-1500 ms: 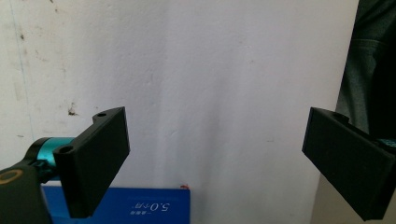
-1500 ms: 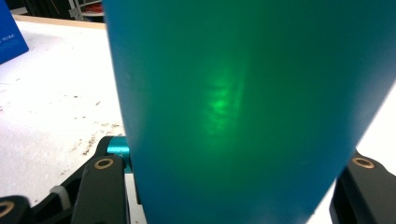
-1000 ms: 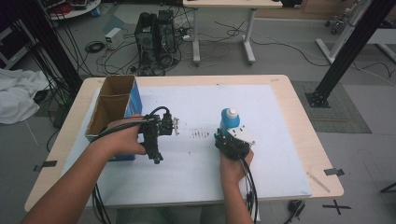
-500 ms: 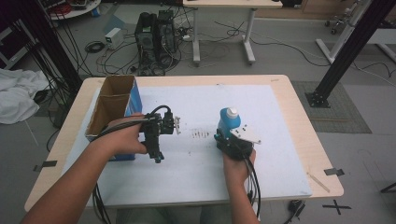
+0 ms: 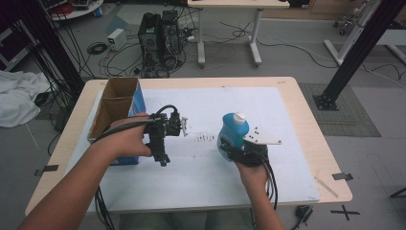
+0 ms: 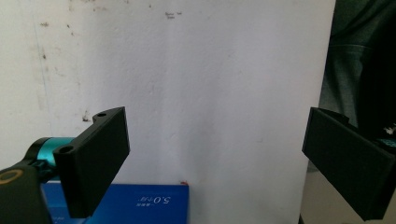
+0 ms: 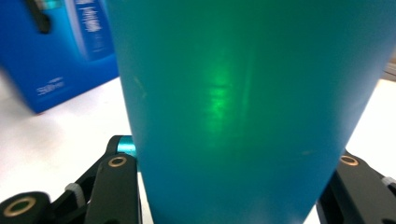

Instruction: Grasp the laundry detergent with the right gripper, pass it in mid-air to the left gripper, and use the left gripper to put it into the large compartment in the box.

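Near table middle: right tongs clamp bottle.

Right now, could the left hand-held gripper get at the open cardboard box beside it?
Probably yes: the left hand-held gripper hangs open and empty right next to the box, with nothing between them. The right hand-held gripper is busy gripping the teal bottle.

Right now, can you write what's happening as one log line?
right gripper: shut on teal bottle | left gripper: open, holding nothing | blue box: open, at table's left
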### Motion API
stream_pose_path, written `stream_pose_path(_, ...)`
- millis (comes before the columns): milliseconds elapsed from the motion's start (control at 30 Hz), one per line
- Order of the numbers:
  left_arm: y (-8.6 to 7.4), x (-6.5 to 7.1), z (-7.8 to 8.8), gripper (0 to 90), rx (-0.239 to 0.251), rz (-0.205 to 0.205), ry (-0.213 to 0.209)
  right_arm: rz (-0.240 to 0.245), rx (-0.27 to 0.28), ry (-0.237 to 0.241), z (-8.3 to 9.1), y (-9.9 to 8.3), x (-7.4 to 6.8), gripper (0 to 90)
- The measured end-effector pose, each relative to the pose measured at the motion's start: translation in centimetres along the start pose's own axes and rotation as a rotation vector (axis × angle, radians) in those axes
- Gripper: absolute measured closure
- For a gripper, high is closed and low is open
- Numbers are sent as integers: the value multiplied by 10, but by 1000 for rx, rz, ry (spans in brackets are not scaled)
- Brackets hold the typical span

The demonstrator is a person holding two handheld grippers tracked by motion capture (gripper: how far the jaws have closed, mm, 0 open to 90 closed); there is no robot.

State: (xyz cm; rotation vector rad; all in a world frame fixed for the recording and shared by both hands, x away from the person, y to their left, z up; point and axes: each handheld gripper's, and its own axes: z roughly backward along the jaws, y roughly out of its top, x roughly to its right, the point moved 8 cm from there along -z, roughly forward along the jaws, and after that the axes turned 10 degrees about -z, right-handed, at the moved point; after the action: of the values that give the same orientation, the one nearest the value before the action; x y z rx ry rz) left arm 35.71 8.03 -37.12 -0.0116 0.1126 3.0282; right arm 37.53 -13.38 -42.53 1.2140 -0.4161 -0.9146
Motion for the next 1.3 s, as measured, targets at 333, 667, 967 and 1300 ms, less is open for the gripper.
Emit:
stream_pose_path(333, 10, 8, 15, 73, 3, -33, -6, 86, -41, 205, 13, 8, -23, 452)
stream_pose_path(667, 22, 17, 34, 73, 21, -63, -16, 194, -106, 370, 15, 8, -45, 453)
stream_pose_path(967, 28, 22, 33, 73, 19, -92, -31, 258, -130, 541, 11, 3, -64, 452)
stream_pose_path(1300, 39, 28, 34, 73, 27, -126, -43, 299, -194, 673, 2, -6, -81, 451)
